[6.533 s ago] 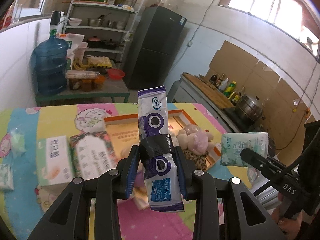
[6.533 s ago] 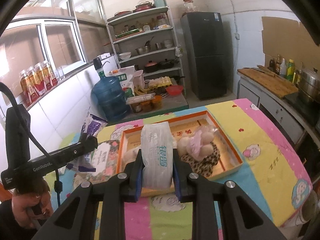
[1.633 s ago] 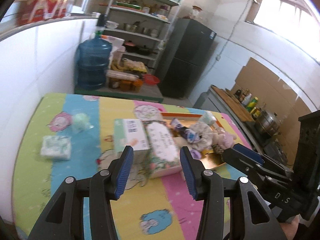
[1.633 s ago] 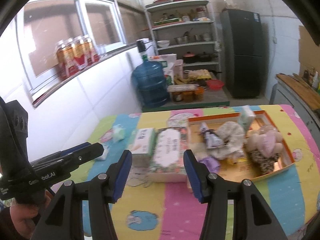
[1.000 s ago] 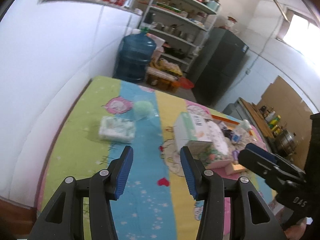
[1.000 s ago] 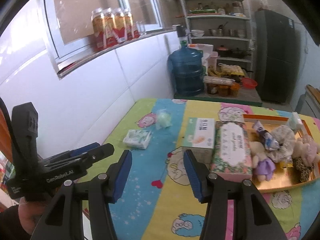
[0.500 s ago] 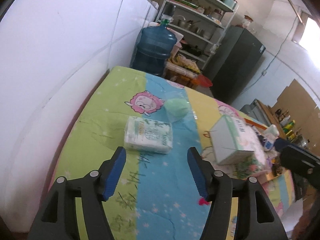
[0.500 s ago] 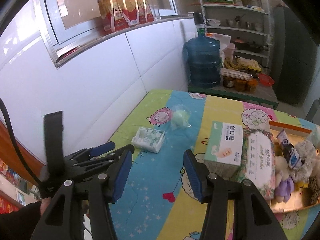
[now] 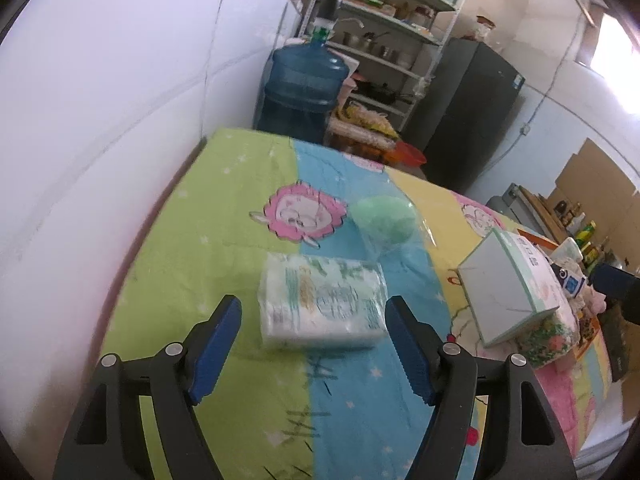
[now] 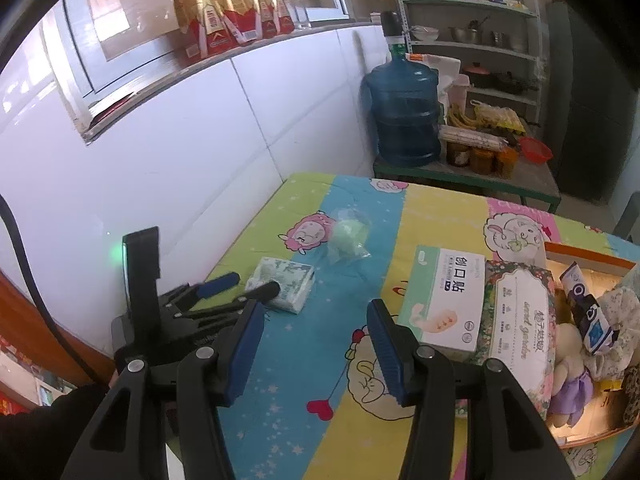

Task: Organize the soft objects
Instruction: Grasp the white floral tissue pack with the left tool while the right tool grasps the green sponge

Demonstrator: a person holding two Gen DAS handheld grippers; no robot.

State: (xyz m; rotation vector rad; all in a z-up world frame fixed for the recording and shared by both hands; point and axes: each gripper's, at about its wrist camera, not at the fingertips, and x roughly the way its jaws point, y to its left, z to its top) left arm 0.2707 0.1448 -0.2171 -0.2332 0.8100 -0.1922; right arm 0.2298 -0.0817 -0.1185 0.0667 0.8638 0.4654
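Left wrist view: left gripper (image 9: 314, 322), jaws just opened wide, flanks untouched tissue pack (image 9: 322, 304) near the table's (image 9: 176, 240) left edge; right gripper (image 10: 316, 340) half-open, empty.

tissue pack (image 9: 322, 307): print blurred, unreadable
tray (image 10: 592, 257): cut off at right edge
right gripper (image 9: 618, 294): mostly out of frame
shelf items (image 9: 384, 12): too small

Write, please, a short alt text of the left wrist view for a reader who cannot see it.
The left gripper, its jaws just opened wide, frames a white tissue pack lying on a colourful cartoon tablecloth. A green pouch lies beyond it.
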